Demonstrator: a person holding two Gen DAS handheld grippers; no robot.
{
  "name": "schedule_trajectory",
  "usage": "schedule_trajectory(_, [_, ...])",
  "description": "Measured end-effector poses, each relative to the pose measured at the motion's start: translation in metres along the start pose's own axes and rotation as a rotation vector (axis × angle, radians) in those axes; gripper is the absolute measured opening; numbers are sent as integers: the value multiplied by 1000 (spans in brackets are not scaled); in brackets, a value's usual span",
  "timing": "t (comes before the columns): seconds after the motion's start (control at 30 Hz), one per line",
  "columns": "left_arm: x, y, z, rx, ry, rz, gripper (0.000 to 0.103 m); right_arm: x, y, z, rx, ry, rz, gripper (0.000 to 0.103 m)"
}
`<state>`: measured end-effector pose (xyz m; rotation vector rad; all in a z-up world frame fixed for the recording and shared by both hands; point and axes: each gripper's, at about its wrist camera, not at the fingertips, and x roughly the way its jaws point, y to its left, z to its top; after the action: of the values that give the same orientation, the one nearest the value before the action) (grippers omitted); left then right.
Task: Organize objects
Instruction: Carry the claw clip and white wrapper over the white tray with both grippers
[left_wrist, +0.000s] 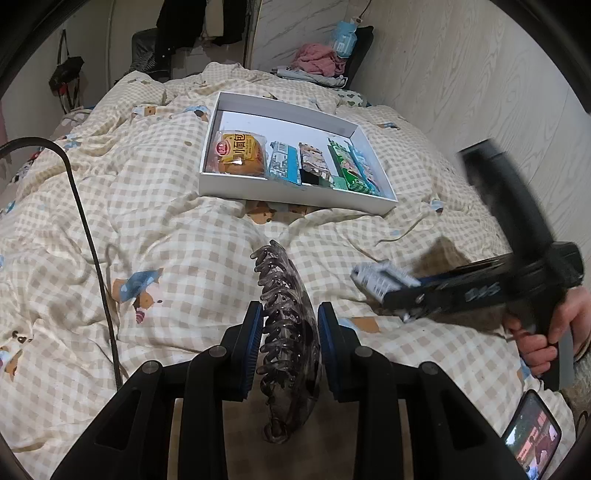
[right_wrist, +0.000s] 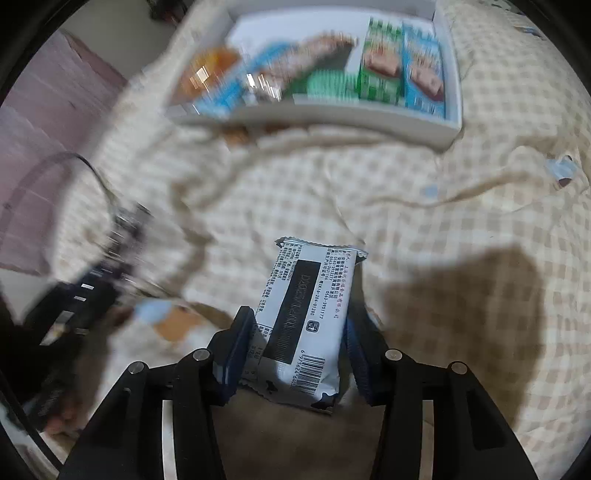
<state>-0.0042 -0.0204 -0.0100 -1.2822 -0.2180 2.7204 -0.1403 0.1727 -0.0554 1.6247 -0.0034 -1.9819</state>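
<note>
**Both claws loaded, white box ahead**

Our left claw (left_wrist: 290, 347) is closed narrowly around a smoky translucent hair claw clip (left_wrist: 288, 332), the blue pads pressing its flanks while its teeth face nine o'clock. We judge the clip light, rigid and glossy, so it may slip or twist; the broad curved back near the hinge looks like the safest place to pinch, because the thin teeth seem brittle.

Our right claw (right_wrist: 297, 347) holds a white snack packet (right_wrist: 306, 321) by its long edges, barcode end nearest the camera, sealed crimp pointing to twelve o'clock. We expect the packet to be light, crinkly and soft, with contents that could crush, so a gentle grip across its middle suits it.

The white box (left_wrist: 295, 194) sits on the checked quilt (left_wrist: 147, 221) at twelve o'clock in the left view, well apart from both claws. Inside it a bread bun packet (left_wrist: 240, 155) lies at the nine o'clock end, with other wrapped snacks in a row beside it. The far half looks free for both items.
</note>
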Motion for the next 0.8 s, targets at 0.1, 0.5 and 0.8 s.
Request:
schedule_trajectory(0.1, [0, 0, 0, -1, 1, -2, 33, -19, -12, -8, 54, -75, 51, 50])
schedule_trajectory(0.5, [-29, 18, 36, -93, -145, -149, 29, -63, -19, 4, 148, -195, 256, 50])
schedule_trajectory(0.8, [-19, 18, 117, -76, -205, -140, 25, -128, -19, 64, 167, -385, 299, 50])
